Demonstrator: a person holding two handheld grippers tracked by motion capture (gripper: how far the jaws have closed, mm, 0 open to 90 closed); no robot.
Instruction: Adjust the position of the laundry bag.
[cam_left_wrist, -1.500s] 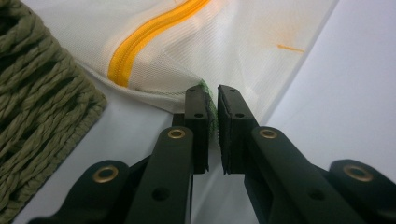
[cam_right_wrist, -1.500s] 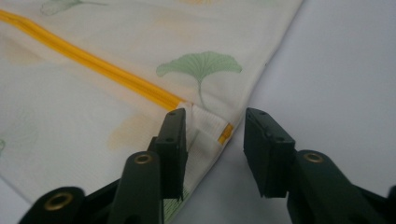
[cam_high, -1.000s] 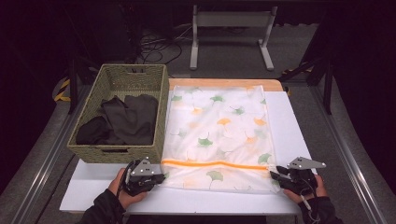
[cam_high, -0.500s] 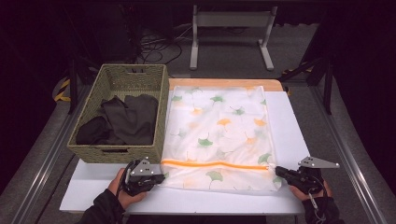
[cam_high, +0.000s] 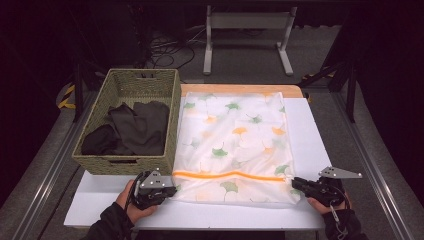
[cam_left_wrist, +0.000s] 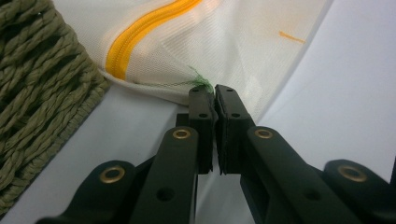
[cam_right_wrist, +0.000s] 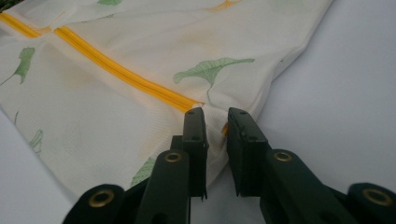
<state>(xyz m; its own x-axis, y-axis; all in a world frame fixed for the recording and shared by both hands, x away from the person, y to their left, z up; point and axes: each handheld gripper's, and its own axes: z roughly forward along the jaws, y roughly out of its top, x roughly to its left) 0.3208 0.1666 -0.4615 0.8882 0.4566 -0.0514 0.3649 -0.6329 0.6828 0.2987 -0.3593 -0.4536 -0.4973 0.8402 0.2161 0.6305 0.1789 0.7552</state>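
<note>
Right now your left gripper (cam_high: 172, 190) has its jaws pressed together on the near left corner of the mesh laundry bag (cam_high: 235, 145), just below the end of the orange zipper (cam_high: 230, 175) and close beside the woven basket (cam_high: 127, 165). Your right gripper (cam_high: 295, 182) sits at the bag's near right edge with its jaws apart, the fabric by the zipper's end lying between them but not yet pinched. The bag itself lies flat on the white board (cam_high: 310, 130), toward its right side, its near hem close to the board's front edge.

Likely you are securing both near corners. Before you close the right one, push it a little deeper so the pads take the seam, not merely the loose mesh; thin mesh may slip or tear. Keep the left clamp low against the board and hold light tension across the zipper line, so the hem does not bunch. Dark clothes (cam_high: 132, 130) wait in the basket.
</note>
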